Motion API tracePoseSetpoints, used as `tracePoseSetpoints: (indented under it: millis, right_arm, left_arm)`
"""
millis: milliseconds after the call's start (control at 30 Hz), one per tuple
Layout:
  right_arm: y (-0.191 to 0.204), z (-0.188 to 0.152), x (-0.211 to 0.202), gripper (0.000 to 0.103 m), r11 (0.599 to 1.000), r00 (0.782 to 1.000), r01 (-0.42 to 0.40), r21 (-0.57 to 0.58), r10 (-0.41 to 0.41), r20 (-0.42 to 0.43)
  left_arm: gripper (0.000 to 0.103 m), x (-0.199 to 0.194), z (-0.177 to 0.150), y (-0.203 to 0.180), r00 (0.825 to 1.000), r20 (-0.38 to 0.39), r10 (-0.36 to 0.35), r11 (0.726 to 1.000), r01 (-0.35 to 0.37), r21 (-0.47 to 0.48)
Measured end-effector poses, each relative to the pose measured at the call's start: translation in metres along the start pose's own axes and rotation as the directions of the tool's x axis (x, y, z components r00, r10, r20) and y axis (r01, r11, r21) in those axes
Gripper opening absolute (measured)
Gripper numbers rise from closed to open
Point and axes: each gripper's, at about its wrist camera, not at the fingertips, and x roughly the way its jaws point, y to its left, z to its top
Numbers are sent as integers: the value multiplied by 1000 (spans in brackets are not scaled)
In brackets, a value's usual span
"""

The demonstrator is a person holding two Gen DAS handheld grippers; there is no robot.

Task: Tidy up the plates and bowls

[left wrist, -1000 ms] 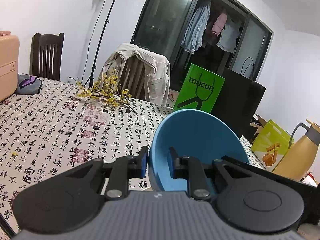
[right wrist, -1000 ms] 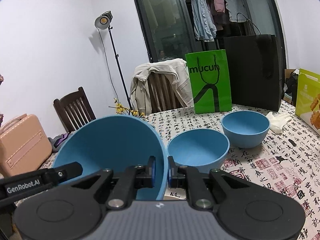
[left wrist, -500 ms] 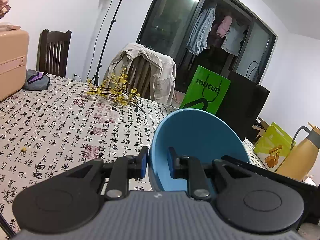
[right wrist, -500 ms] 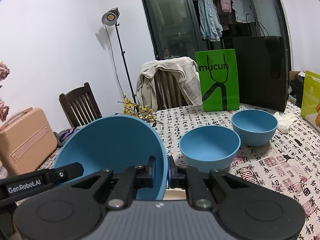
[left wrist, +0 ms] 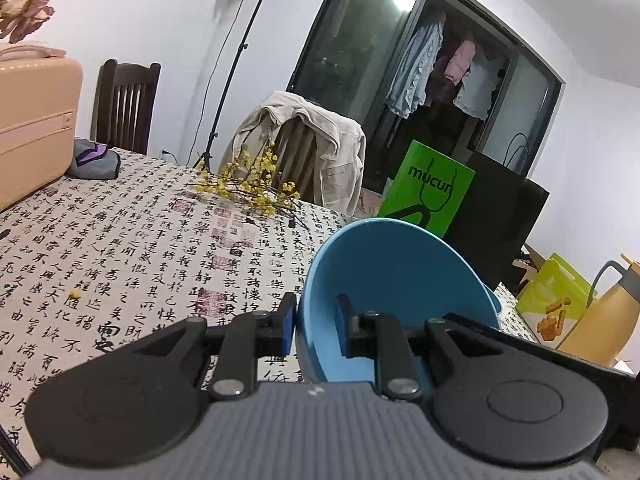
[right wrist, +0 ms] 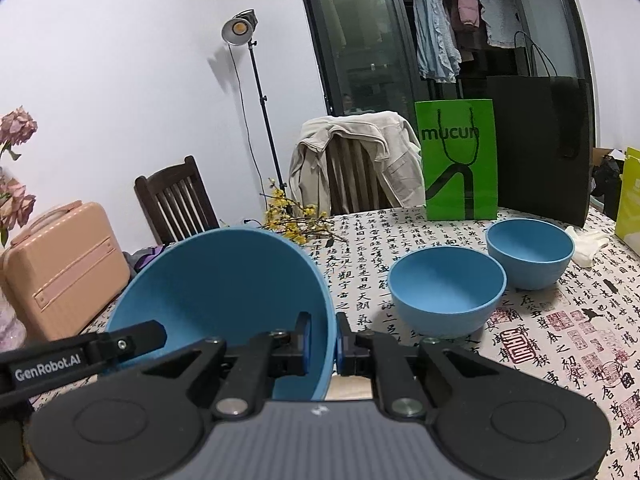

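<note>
A large blue bowl (left wrist: 394,280) is held tilted above the table by both grippers. My left gripper (left wrist: 316,326) is shut on its left rim. My right gripper (right wrist: 322,340) is shut on its right rim, and the bowl shows in the right wrist view (right wrist: 224,288) too. The left gripper's arm (right wrist: 80,354) shows at the bowl's far side. Two smaller blue bowls stand upright on the table to the right: a nearer one (right wrist: 448,292) and a farther one (right wrist: 530,250).
The table (left wrist: 120,248) has a cloth printed with black characters. Yellow flower twigs (left wrist: 252,192) lie at the back. A pink suitcase (right wrist: 64,268), a green bag (right wrist: 460,164), a black bag (right wrist: 540,144), a yellow jug (left wrist: 600,320) and chairs ring the table.
Both grippers have risen and tipped up with the large bowl still in them. The two smaller bowls have not moved.
</note>
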Motion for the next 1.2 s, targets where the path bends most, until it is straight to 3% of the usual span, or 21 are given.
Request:
tracePoseSetpoints:
  millis: [1200]
  right_arm:
    - [48,-22,2,13,996,996,-79,-42,77,-48]
  left_arm:
    - [20,-35,-9,50,999,13,48,996,-47,-70]
